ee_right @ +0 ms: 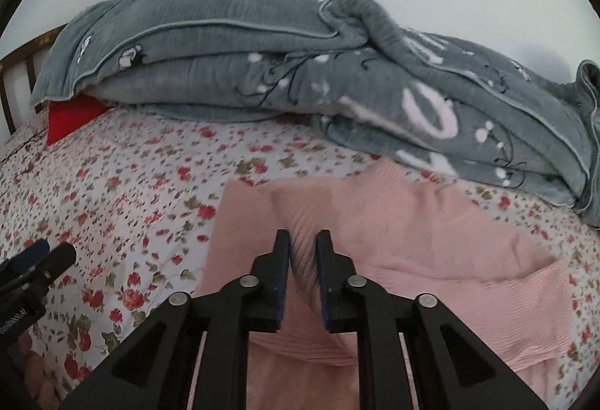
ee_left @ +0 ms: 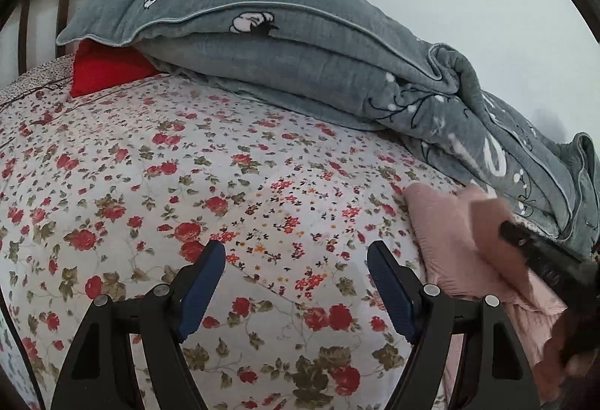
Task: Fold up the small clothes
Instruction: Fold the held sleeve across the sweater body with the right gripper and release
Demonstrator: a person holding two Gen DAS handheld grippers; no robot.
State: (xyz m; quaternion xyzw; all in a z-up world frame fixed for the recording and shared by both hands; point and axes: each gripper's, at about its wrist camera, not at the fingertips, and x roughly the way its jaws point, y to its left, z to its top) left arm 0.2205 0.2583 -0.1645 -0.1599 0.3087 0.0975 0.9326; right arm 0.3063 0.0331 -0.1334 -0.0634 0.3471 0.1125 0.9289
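Folding barely begun: pink garment lies rumpled on floral bed, ahead of and beneath right gripper. Right gripper jaws nearly together, fabric fold pinched between. Left gripper held wide apart, empty, garment to its right. Flattening, folds left.

- The pink garment is a small piece of clothing in soft, ribbed pink fabric.
- It lies mostly flat on the floral bedsheet, in front of the grey blanket and near its lower edge.
- One part stretches out over the sheet like a sleeve, with some wrinkles.
- A fold of the fabric stands lifted above the rest, pinched at its lower end.
- In the left wrist view the garment looks partly blurred.
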